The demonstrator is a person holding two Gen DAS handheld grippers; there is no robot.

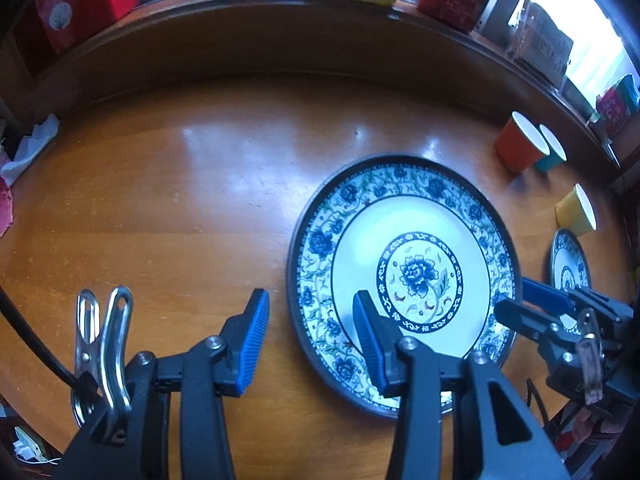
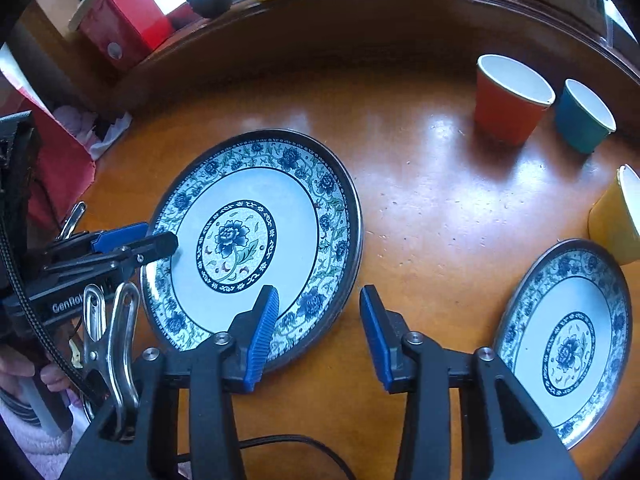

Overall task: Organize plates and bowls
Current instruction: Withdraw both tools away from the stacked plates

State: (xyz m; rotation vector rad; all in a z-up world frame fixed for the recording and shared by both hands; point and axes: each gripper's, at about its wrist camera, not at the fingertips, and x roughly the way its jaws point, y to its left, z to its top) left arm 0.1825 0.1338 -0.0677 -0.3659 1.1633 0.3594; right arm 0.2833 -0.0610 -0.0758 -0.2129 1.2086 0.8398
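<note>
Near the middle of the table (image 2: 420, 184) lies the large plate (image 2: 256, 236), with the left gripper (image 1: 312, 328) astride its left rim and the right gripper (image 2: 318, 328) astride its right rim. Both jaws stand apart, empty; the small plate (image 2: 568, 340) sits toward the right edge, nearer the right one.

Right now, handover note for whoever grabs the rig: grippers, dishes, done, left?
Left gripper: open, holding nothing, straddling the large plate's left rim.
Right gripper: open, empty, at the same plate's right rim.
Small plate lies apart to the right on the table; orange cup, teal cup, yellow cup stand behind.
Done: nothing stacked.
Left: gather plates and cups.
</note>
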